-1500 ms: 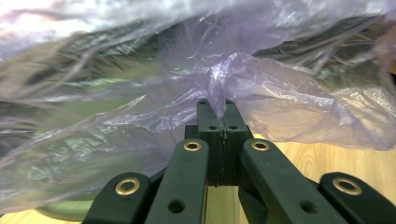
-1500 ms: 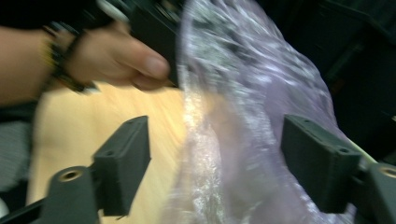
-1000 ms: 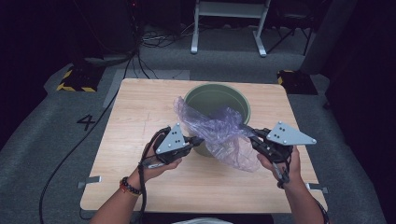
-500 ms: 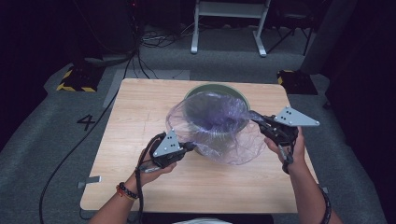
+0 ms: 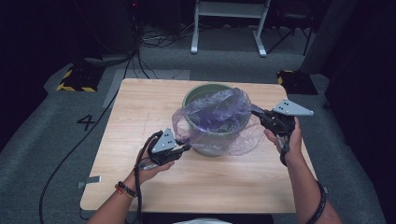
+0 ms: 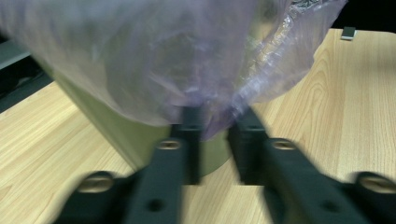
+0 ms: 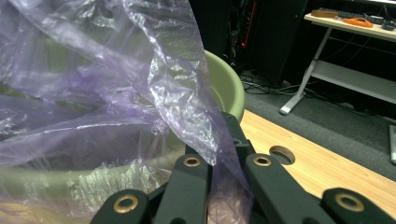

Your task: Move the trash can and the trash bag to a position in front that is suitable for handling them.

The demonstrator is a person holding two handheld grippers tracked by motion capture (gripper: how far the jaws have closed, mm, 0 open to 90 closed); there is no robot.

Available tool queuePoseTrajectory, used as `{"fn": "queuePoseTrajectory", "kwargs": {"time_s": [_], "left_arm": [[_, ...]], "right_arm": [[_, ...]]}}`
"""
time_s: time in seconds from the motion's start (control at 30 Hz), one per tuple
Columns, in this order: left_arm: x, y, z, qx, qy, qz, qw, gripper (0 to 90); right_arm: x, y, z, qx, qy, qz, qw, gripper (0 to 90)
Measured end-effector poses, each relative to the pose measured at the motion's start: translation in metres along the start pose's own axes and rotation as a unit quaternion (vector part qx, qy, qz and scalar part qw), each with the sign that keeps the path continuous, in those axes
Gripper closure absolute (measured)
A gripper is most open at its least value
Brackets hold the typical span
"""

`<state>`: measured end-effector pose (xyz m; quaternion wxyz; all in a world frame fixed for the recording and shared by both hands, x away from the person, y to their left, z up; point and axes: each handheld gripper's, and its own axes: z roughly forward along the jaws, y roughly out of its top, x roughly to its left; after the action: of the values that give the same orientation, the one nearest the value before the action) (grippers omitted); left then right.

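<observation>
Left claw (image 5: 186,148), high view: it sits low at the near-left foot of the green bin (image 5: 198,93), jaws just opened and parted, with the hem of the purple plastic bag (image 5: 219,112) hanging between them. The right claw (image 5: 256,112) sits at the bin's right rim, clamped on the bag's edge. The bag is draped over the bin's mouth and down its near wall; the bin stands on the wooden surface (image 5: 140,107), toward its far side.

Left gripper view: the left claw (image 6: 215,135) has a clear gap between its jaws; the bag (image 6: 154,60) tapers down into that gap, in front of the bin (image 6: 126,135). Picture blurred.

Right gripper view: the right claw (image 7: 223,154) has its jaws together, with a fold of the bag (image 7: 116,79) pinched between them beside the bin (image 7: 229,88) rim.
</observation>
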<state>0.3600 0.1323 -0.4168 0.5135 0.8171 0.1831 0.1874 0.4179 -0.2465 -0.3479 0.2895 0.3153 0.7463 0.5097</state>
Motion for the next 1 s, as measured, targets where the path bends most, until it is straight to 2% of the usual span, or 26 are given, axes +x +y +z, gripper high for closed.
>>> {"fn": "queuePoseTrajectory", "kwargs": {"time_s": [0.1,0.13,0.23,0.3,0.4,0.53,0.7,0.87,0.93,1.0], "left_arm": [[-0.003,0.000,-0.009,-0.003,0.011,-0.001,0.9999,37.5],[-0.003,-0.001,-0.012,-0.007,0.016,-0.007,0.9998,28.0],[-0.003,-0.005,-0.024,-0.020,0.021,-0.024,0.9993,17.1],[-0.002,-0.007,-0.032,-0.030,0.021,-0.030,0.9989,15.7],[0.001,-0.007,-0.039,-0.033,0.027,-0.033,0.9985,15.6],[0.008,-0.002,-0.050,-0.043,0.032,-0.045,0.9976,15.2],[0.013,0.018,-0.061,-0.044,0.015,-0.030,0.9985,15.3],[0.021,0.043,-0.074,-0.085,0.003,-0.042,0.9955,14.9],[0.025,0.054,-0.075,-0.089,0.006,-0.043,0.9951,15.5],[0.029,0.063,-0.071,-0.082,0.029,-0.041,0.9953,15.6]], "right_arm": [[0.000,0.000,-0.002,0.001,-0.002,-0.004,1.0000,89.8],[0.000,0.000,-0.002,0.001,-0.003,-0.006,1.0000,89.8],[-0.002,0.001,-0.004,-0.002,-0.005,-0.003,1.0000,89.8],[-0.003,0.002,-0.006,-0.004,-0.006,-0.002,1.0000,89.8],[-0.002,0.004,-0.007,-0.005,-0.009,-0.009,0.9999,89.8],[-0.001,0.007,-0.008,-0.007,-0.010,-0.015,0.9998,89.7],[-0.002,0.006,-0.006,-0.004,-0.012,-0.016,0.9998,88.5],[-0.003,0.007,-0.006,-0.005,-0.012,-0.016,0.9998,87.9],[-0.003,0.007,-0.006,-0.005,-0.013,-0.018,0.9997,87.8],[-0.003,0.008,-0.006,-0.006,-0.012,-0.017,0.9998,87.6]]}}
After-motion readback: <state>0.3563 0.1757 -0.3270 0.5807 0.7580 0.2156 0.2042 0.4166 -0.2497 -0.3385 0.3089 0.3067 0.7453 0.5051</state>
